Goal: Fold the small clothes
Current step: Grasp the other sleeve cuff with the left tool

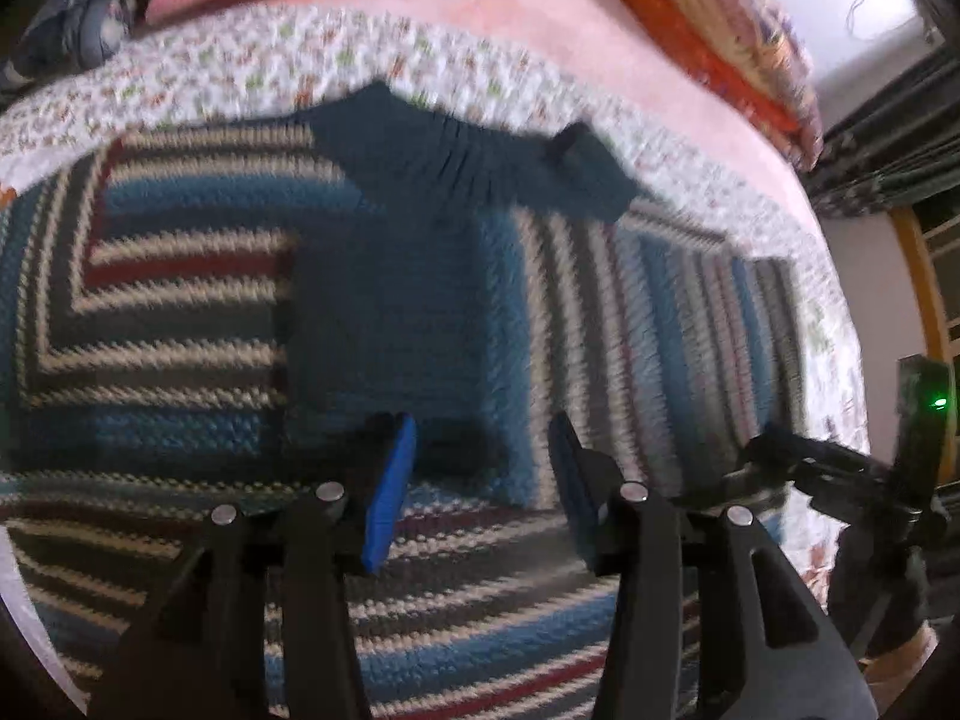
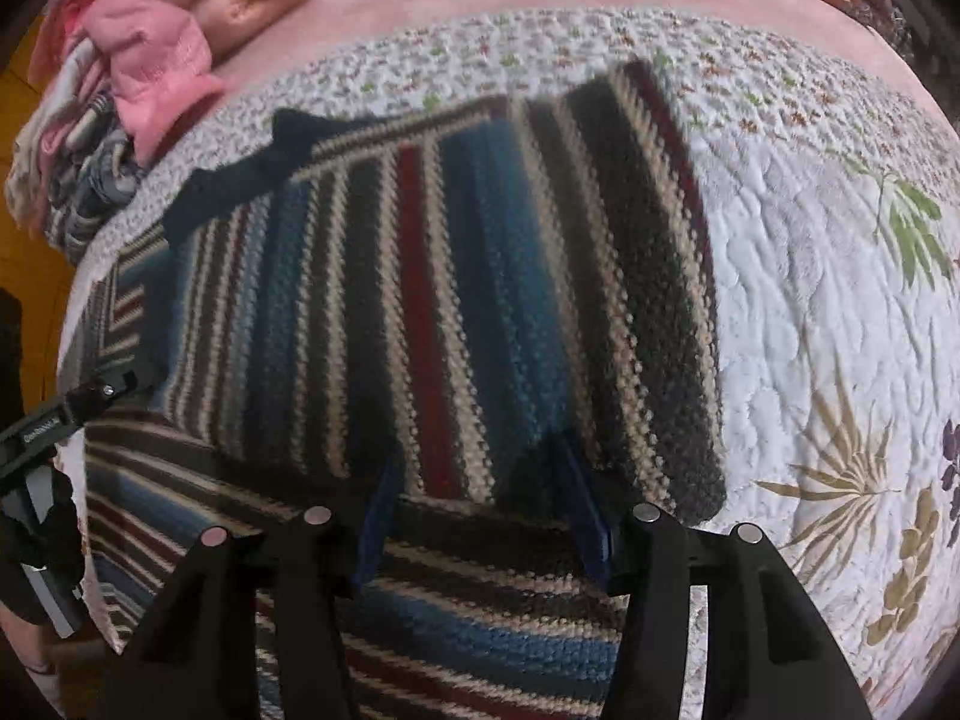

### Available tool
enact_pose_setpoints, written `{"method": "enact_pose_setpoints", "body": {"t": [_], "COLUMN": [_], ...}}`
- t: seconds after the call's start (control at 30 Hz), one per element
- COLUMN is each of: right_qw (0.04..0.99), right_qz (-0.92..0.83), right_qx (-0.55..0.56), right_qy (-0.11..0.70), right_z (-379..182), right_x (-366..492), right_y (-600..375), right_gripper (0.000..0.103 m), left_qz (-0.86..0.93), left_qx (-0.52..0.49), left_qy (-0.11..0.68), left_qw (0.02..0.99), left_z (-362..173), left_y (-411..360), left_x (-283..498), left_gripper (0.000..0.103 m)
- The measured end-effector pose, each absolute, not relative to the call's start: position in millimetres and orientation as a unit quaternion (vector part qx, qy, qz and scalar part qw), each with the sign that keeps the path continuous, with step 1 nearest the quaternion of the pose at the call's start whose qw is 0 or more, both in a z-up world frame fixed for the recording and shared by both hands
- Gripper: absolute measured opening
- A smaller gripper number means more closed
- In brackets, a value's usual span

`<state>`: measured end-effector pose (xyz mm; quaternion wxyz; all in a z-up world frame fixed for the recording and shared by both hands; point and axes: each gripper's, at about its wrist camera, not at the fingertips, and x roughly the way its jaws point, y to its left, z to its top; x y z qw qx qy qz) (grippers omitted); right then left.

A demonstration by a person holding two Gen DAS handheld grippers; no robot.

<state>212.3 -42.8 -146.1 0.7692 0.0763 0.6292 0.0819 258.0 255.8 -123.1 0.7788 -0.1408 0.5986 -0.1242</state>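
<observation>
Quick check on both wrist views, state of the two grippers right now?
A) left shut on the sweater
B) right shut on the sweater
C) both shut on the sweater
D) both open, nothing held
D: the left gripper and the right gripper each show their blue fingers spread wide apart over the striped sweater, with no fabric pinched between them.

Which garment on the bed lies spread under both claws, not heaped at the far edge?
The striped sweater, spread flat on the quilt; the pink garment is bunched far away.
</observation>
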Motion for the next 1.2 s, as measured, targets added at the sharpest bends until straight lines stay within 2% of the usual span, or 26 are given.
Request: {"method": "enact_pose_setpoints", "body": {"t": [0.17,0.3,0.37,0.43,0.57,0.67,0.87,1.03,1.2], "right_qw": [0.770,0.776,0.782,0.787,0.788,0.789,0.781,0.779,0.778], "right_qz": [0.080,0.090,0.102,0.112,0.133,0.141,0.144,0.141,0.143], "right_qx": [0.065,0.103,0.120,0.125,0.131,0.118,0.095,0.069,0.052], "right_qy": [0.629,0.615,0.604,0.593,0.586,0.586,0.600,0.608,0.610], "right_z": [-149.0,-136.6,-124.9,-111.8,-96.8,-93.9,-104.0,-113.5,-118.2], "right_x": [212.6,214.8,213.5,210.3,201.3,190.2,177.1,166.4,166.2], "right_y": [-31.0,-30.8,-30.1,-26.7,-18.3,-16.8,-14.3,-13.9,-9.7], "right_gripper": [0.059,0.061,0.061,0.063,0.070,0.074,0.075,0.075,0.075], "left_qz": [-0.129,-0.120,-0.109,-0.093,-0.039,0.017,0.115,0.110,0.124], "left_qx": [-0.168,-0.196,-0.202,-0.211,-0.234,-0.256,-0.350,-0.466,-0.563], "left_qy": [0.598,0.597,0.585,0.572,0.554,0.546,0.539,0.453,0.380], "left_qw": [0.773,0.769,0.778,0.787,0.798,0.798,0.758,0.752,0.723], "left_z": [-127.1,-115.3,-97.0,-79.1,-53.5,-50.6,-75.6,-99.6,-125.1], "left_y": [265.0,282.6,304.2,331.0,409.2,477.5,581.4,631.4,673.6], "left_x": [258.8,251.0,242.6,234.5,217.3,188.1,120.4,72.8,63.0], "left_gripper": [0.045,0.047,0.054,0.068,0.075,0.076,0.076,0.074,0.072]}}
